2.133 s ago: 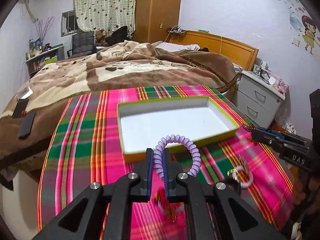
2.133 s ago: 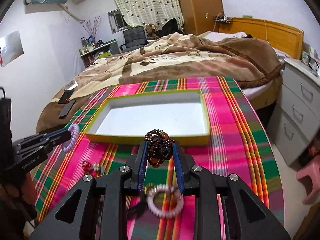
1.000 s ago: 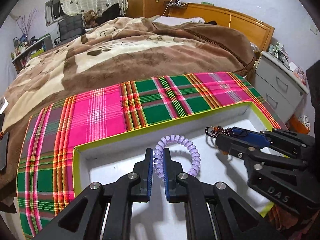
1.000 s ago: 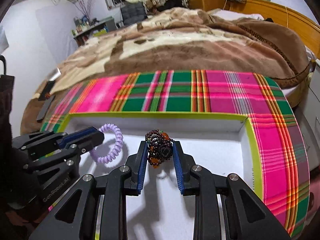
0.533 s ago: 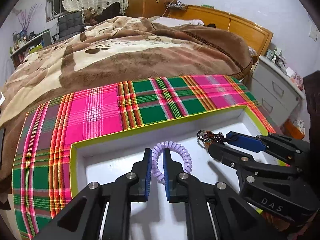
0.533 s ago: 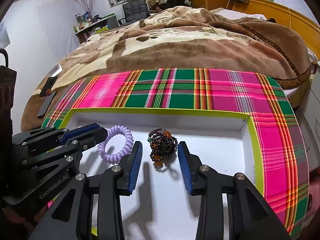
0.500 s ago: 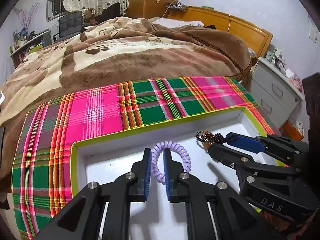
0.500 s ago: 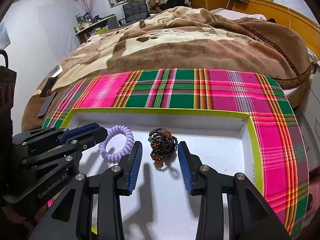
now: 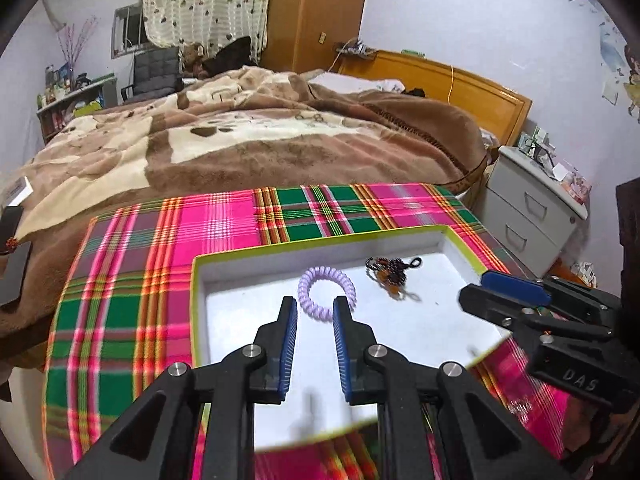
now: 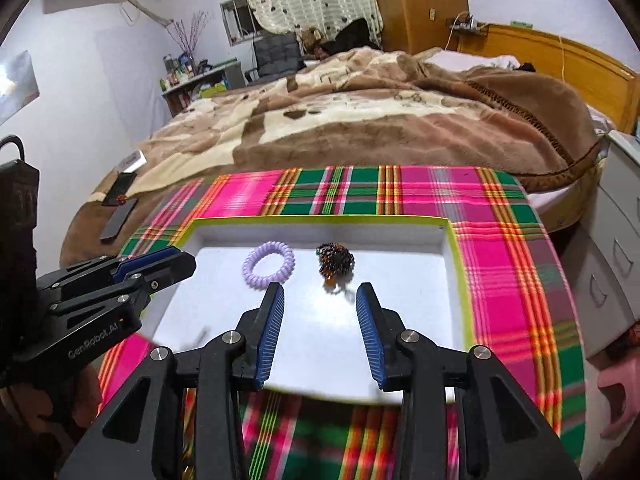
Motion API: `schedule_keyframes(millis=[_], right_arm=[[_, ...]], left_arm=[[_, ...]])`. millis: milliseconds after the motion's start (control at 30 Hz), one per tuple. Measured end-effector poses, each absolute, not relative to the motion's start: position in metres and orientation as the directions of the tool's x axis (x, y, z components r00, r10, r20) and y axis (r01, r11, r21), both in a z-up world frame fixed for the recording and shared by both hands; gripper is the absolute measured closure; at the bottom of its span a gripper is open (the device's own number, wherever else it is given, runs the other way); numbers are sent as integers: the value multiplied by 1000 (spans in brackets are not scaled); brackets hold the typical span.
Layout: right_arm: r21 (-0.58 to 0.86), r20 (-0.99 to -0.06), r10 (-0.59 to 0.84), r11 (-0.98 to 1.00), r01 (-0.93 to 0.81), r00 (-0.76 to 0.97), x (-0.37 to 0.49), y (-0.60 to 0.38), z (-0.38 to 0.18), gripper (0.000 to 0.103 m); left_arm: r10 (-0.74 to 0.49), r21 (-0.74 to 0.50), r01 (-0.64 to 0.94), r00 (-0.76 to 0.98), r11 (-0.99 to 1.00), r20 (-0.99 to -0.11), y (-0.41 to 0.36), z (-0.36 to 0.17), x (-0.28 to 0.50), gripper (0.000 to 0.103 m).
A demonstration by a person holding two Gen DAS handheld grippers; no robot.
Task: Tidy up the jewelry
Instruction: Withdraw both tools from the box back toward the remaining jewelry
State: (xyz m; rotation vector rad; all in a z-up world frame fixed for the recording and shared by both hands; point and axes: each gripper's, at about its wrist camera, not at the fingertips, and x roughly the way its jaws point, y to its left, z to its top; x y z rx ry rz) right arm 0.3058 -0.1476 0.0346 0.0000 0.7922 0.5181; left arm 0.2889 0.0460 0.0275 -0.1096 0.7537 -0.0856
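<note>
A shallow white tray with a yellow-green rim (image 9: 320,240) (image 10: 320,220) lies on the plaid cloth. Inside it lie a lilac spiral hair tie (image 9: 326,293) (image 10: 269,265) and a dark beaded bracelet with amber beads (image 9: 390,272) (image 10: 335,262), side by side and apart. My left gripper (image 9: 314,306) is open and empty, just short of the hair tie. My right gripper (image 10: 320,292) is open and empty, just short of the bracelet. Each gripper also shows from the side in the other's view: the right (image 9: 496,288), the left (image 10: 160,266).
The pink and green plaid cloth (image 9: 160,280) covers the table. Behind it stands a bed with a brown blanket (image 9: 260,140). A grey nightstand (image 9: 532,208) stands at the right. Phones (image 10: 118,208) lie on the bed at the left.
Both grippers have opened and pulled back from the tray. The hair tie and the bracelet were let go and now lie on the tray floor.
</note>
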Motion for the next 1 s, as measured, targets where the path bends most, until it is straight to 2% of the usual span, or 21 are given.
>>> schedule_keyframes(millis=[433,1000], right_arm=[[157,-591,454,876,-457,667,196,-178,54,64],[156,-596,431,890,-429,678,112,-206,32,64]], left_arm=[[-128,-121,69,793,990,-596,34,40,179,85],[-136,-111,89,814,990,-565,19,30,83,85]])
